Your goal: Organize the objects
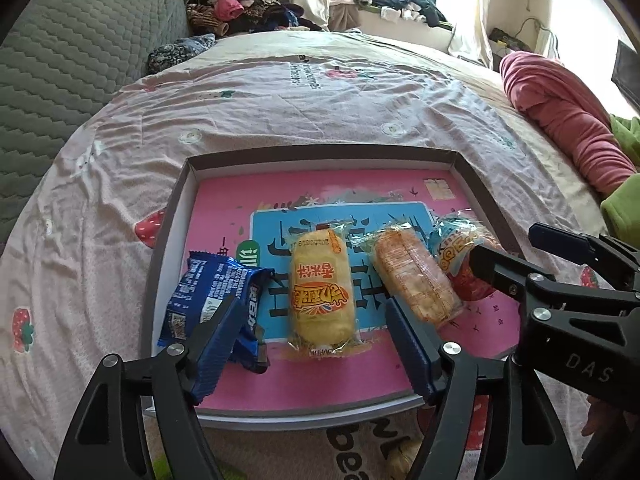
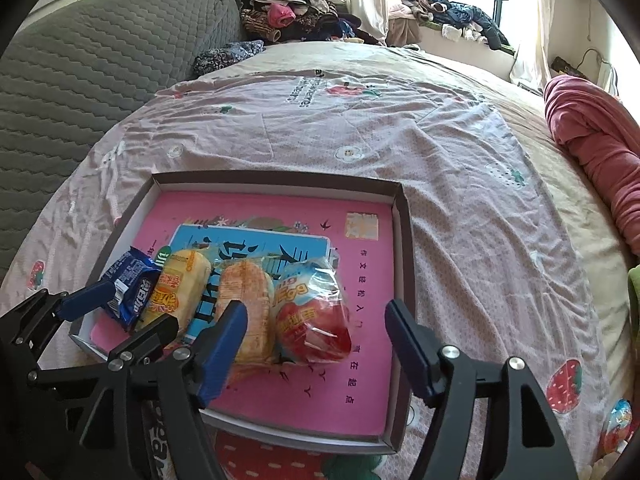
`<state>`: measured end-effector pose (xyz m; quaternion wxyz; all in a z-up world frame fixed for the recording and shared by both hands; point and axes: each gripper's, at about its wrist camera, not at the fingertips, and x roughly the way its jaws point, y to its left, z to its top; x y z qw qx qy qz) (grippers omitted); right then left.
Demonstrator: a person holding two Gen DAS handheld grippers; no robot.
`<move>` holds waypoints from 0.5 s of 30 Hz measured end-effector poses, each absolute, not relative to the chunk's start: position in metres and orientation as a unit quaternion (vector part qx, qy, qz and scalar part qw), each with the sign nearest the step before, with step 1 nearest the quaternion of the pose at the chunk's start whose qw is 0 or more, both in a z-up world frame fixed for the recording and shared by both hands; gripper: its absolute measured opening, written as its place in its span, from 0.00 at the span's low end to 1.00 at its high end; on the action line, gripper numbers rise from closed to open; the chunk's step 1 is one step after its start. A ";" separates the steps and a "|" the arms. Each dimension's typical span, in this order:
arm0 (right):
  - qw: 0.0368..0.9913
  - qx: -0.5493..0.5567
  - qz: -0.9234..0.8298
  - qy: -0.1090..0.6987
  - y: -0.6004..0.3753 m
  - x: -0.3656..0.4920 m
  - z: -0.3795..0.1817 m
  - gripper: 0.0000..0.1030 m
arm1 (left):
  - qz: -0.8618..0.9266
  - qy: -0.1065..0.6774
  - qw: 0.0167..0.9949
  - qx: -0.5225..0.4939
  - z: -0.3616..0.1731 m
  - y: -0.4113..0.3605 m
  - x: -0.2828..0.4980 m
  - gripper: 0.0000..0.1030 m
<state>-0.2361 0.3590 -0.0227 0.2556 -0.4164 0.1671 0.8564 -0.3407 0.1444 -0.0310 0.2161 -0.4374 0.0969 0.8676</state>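
Crinkly plastic film wraps every snack here, so each will be light, slippery and easy to crush. Nearest, the left tool hangs wide open and empty over the near edge of the shallow box; its left finger lies over the blue biscuit packet in the picture, though I cannot tell whether it touches. The right tool is likewise spread wide with nothing between its pads, poised just in front of the red-and-blue egg treat.

The box rests on the bed, and four snacks lie in a row along its near half on the pink printed floor. From left to right: the blue packet, a yellow wrapped cake, an orange cracker stack, and the egg treat at the right end. The two middle ones lie just beside each other.

In my judgement the cake is soft and should be pinched lightly across its short width, at the middle. The crackers are stiff yet brittle, so hold their long flat sides gently. The egg treat is rounded and likely to squirt out; closing over its widest part seems safest. The blue packet is flat and is best taken by an edge.

Further off, one more egg-like snack lies on the sheet, well apart from the box.
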 end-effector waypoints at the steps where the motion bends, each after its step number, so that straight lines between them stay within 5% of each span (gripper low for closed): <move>1: 0.255 -0.415 0.857 0.167 0.358 -0.235 -0.021 0.70 | 0.868 0.097 0.216 -0.436 -0.030 0.143 -0.340 0.73; 15: 0.255 -0.410 0.859 0.168 0.348 -0.227 -0.009 0.79 | 0.862 0.091 0.220 -0.448 -0.019 0.130 -0.332 0.76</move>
